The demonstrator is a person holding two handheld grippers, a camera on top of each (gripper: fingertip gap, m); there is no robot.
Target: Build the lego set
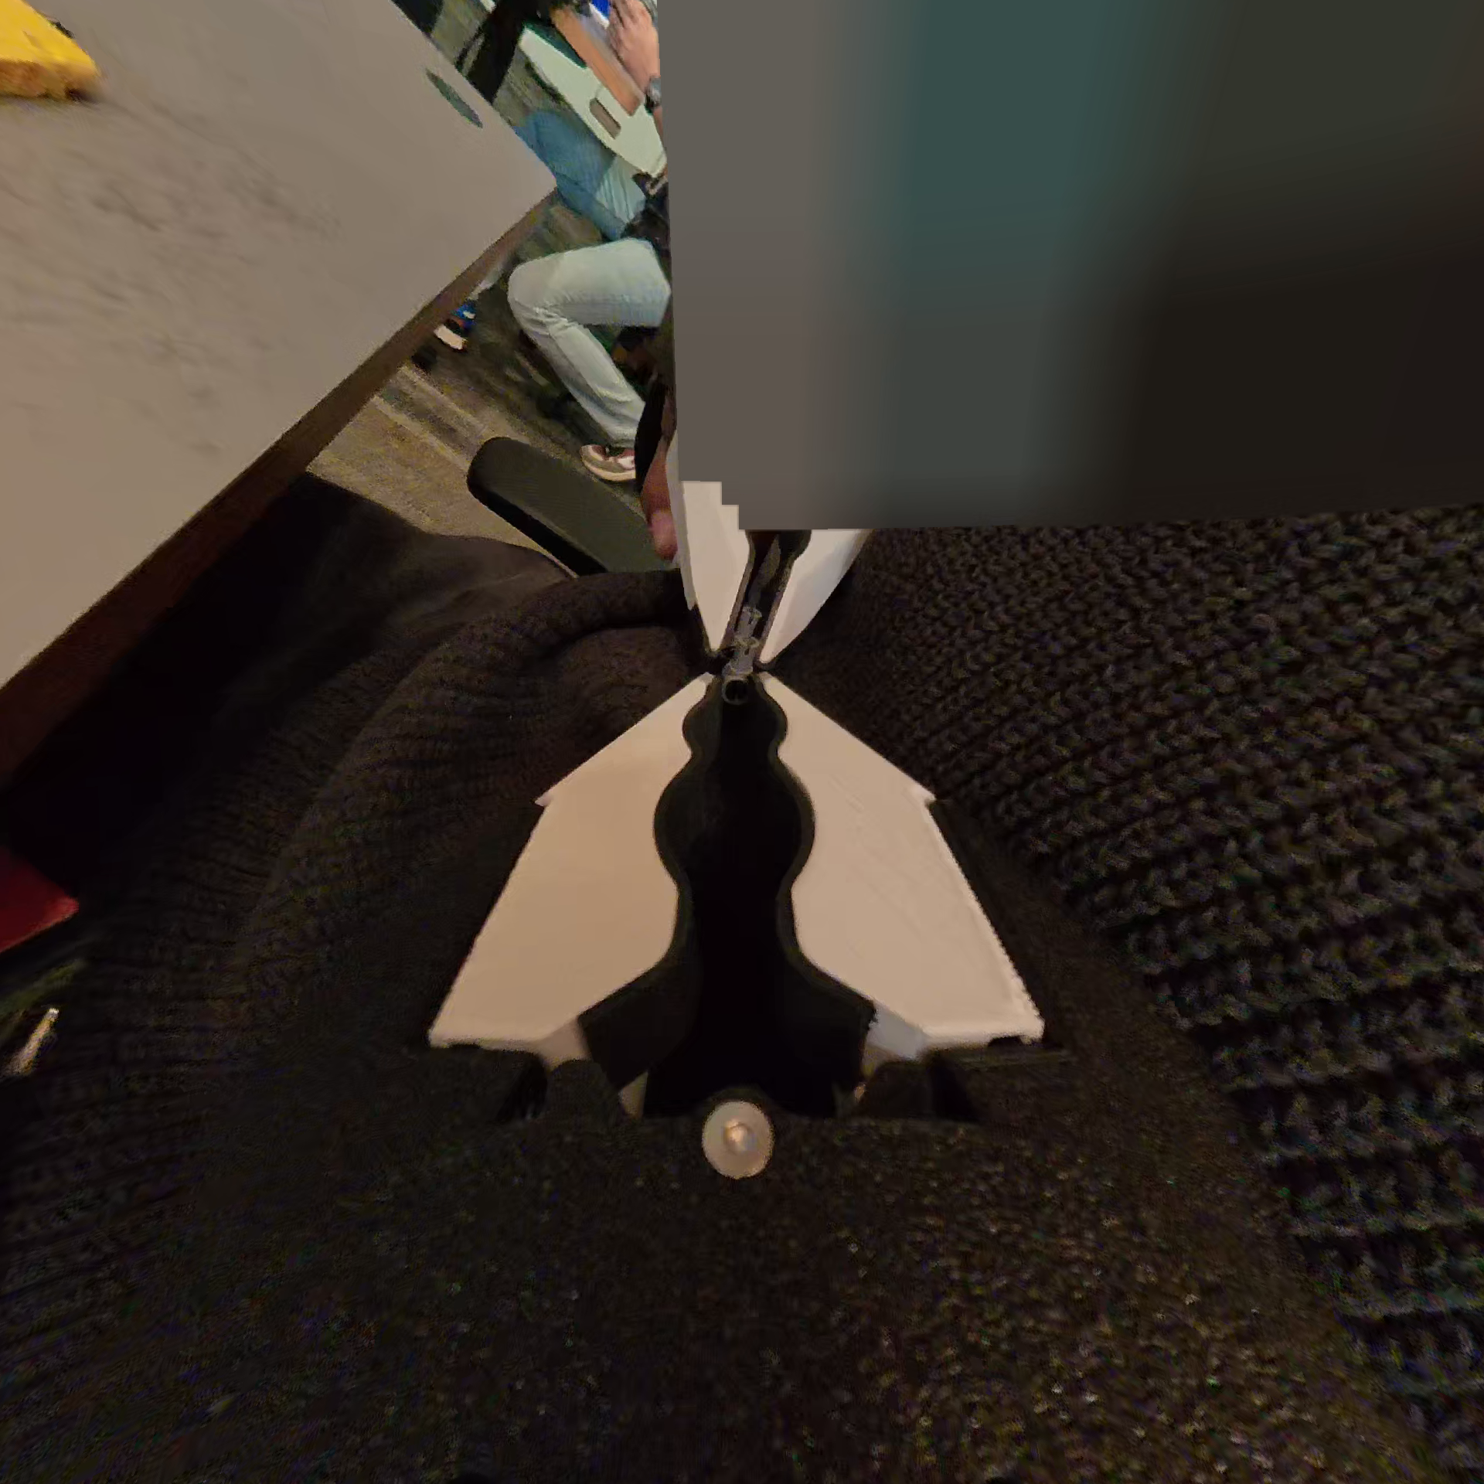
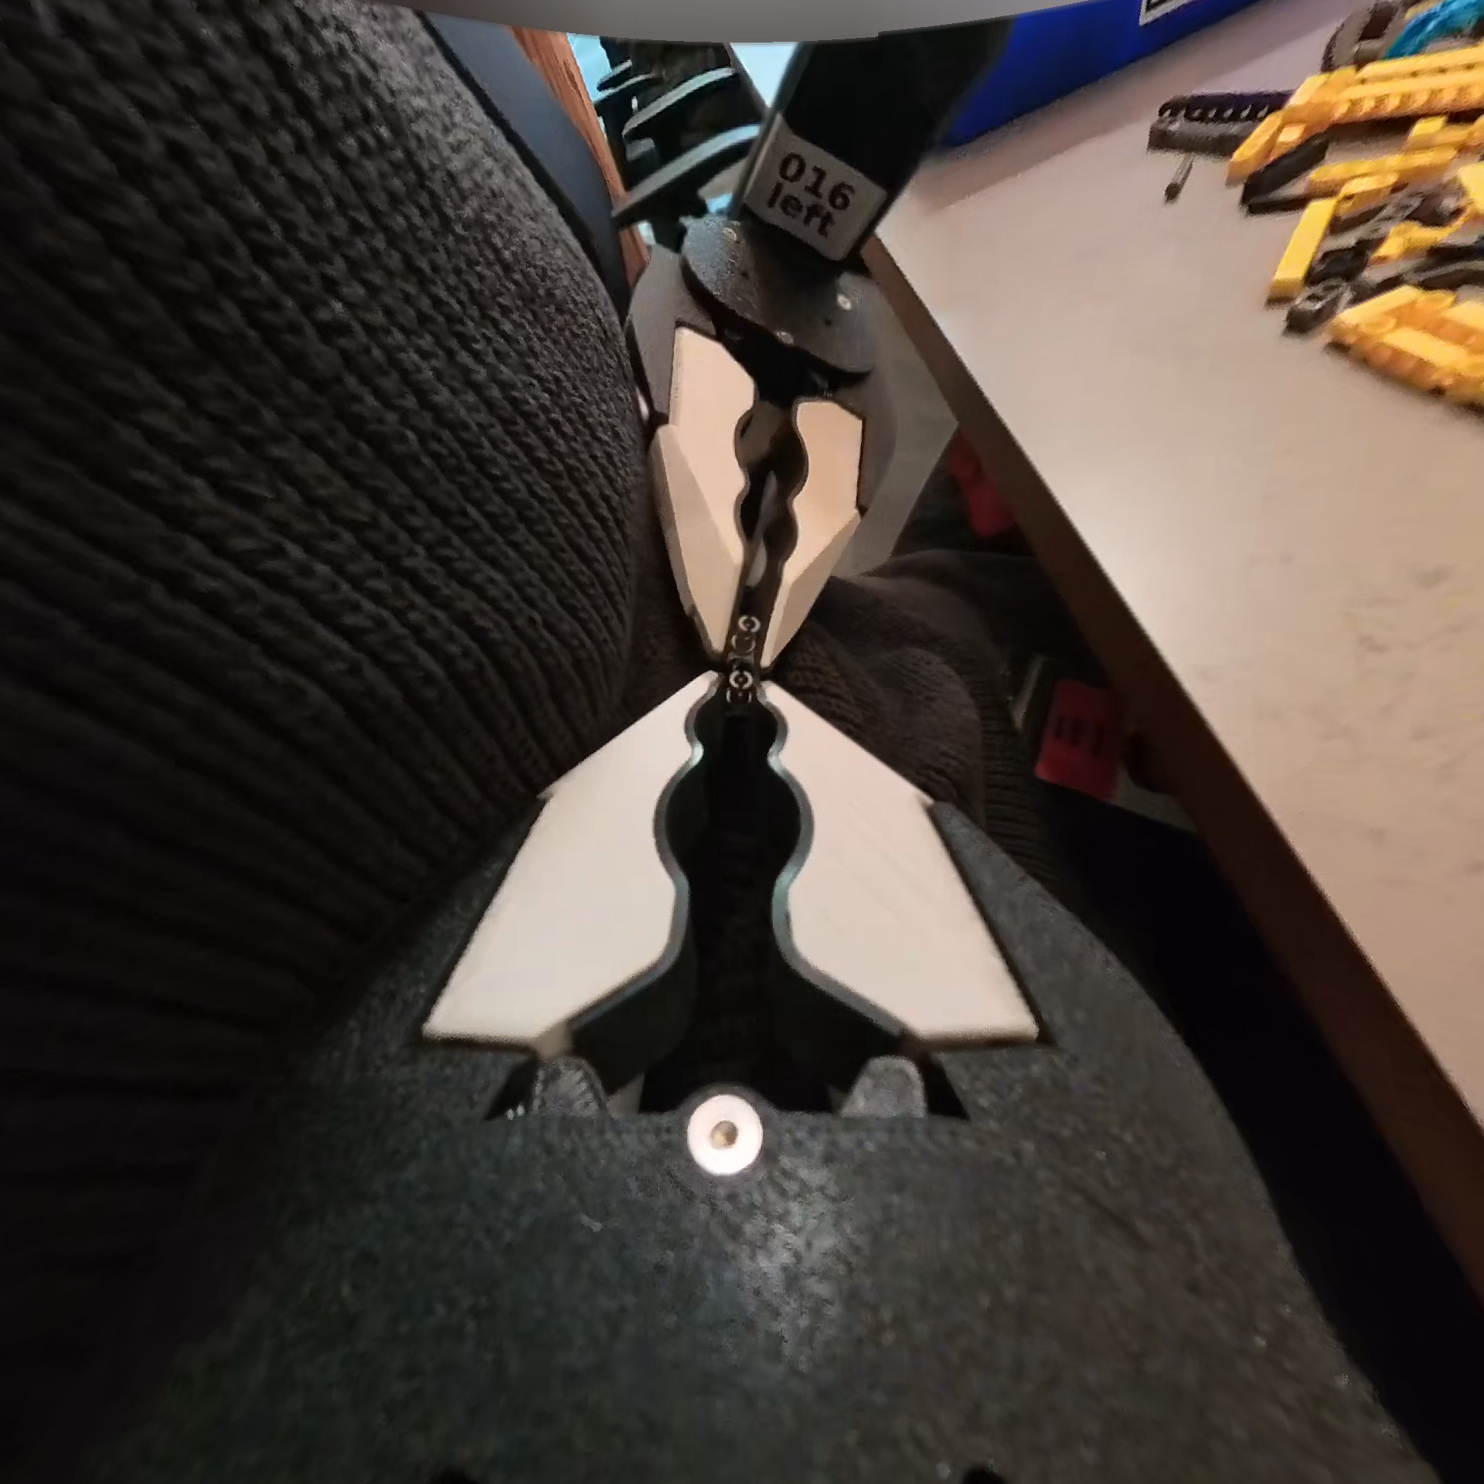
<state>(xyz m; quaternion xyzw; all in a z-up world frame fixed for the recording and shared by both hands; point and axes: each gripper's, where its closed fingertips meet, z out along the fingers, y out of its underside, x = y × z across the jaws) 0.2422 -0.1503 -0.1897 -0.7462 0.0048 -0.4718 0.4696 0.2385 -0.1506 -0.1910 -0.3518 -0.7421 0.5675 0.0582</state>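
Observation:
My left gripper [image 1: 737, 689] and my right gripper [image 2: 739, 692] meet tip to tip in front of a dark knitted sweater [image 1: 1164, 803]. Both are shut on the ends of one small thin dark piece with round holes [image 2: 740, 657], which also shows in the left wrist view [image 1: 739, 662]. The right gripper [image 1: 735, 634] points at me in the left wrist view. The left gripper [image 2: 745, 630], with a grey tag on its body, faces me in the right wrist view. The piece is held in the air beside and below the table edge.
A grey table [image 1: 201, 241] with a dark edge runs along one side, also in the right wrist view [image 2: 1204, 522]. Several yellow and black bricks [image 2: 1365, 201] lie on it, and a yellow object [image 1: 40, 56]. A seated person's legs [image 1: 578, 321] and a chair armrest [image 1: 554, 506] are behind. Less than 4 cm separates the two grippers' tips. The yellow object [image 1: 40, 56] is about equally far from each gripper, around 20 centimetres.

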